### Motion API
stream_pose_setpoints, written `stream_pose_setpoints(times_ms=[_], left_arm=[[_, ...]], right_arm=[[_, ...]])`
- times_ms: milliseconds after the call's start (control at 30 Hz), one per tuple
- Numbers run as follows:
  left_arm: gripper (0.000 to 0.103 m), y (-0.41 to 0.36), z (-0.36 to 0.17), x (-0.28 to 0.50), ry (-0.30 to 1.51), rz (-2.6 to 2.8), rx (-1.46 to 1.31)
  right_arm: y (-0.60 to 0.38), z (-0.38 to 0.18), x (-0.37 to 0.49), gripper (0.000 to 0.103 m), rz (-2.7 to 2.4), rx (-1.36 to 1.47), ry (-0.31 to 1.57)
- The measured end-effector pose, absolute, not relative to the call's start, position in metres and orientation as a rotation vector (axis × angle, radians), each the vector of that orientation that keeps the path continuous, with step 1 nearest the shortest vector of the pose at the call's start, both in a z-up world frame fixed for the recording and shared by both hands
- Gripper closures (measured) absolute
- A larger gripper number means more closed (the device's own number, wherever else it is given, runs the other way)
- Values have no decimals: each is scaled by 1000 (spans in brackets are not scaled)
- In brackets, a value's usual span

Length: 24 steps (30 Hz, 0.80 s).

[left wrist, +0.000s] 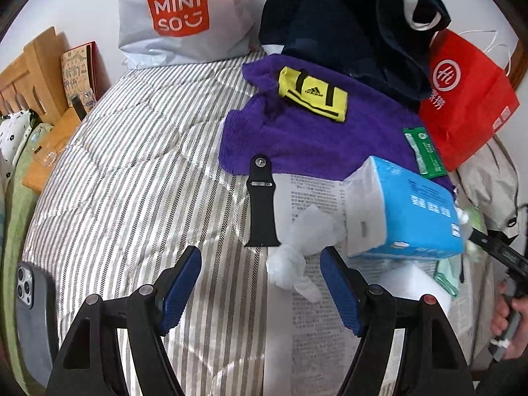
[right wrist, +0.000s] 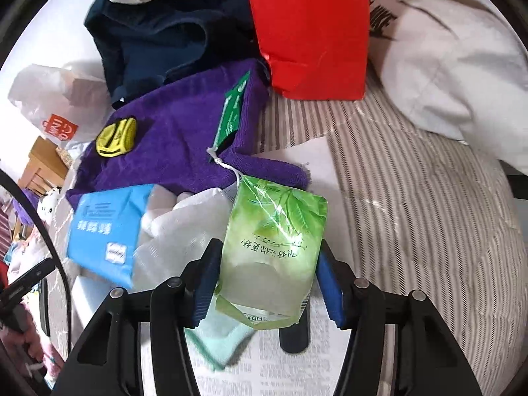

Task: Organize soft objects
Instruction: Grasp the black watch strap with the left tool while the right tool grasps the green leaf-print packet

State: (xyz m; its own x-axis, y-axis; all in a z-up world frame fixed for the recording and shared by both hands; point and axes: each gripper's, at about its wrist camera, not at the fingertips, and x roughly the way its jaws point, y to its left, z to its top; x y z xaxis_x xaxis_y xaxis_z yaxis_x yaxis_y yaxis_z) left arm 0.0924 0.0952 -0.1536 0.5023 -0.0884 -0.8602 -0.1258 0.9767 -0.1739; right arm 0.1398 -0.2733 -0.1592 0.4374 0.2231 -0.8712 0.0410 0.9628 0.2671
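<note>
My right gripper is shut on a green tissue pack, held above printed paper. A blue tissue pack lies to its left on crumpled white cloth. My left gripper is open and empty over the striped bed; a white crumpled cloth lies just ahead of its fingers, with the blue tissue pack to the right. A purple towel with a yellow Adidas wristband lies farther back.
A black watch strap lies on the bed. A Miniso bag, dark blue clothes and a red bag stand at the back. A phone lies at the left. A mint cloth lies under the right gripper.
</note>
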Motion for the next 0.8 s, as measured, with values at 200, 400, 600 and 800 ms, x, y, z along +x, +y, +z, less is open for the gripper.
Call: stream_pose_setpoints(times_ms=[200,400,600,800], left_arm=[[30,88,-165,115,1034,40,-187],[35,79,-184,141,1044,69,-108],[74,75,-191,139,995,90,-64],[83,84,-188,133,991,54,-119]], right_arm=[[-277,-144,118,48,120,258,1096],[-276,-139,98,48,116,242,1096],[-269,-133,78,47,128,239,1101],[-258,-129,69,47,161,225,1102]])
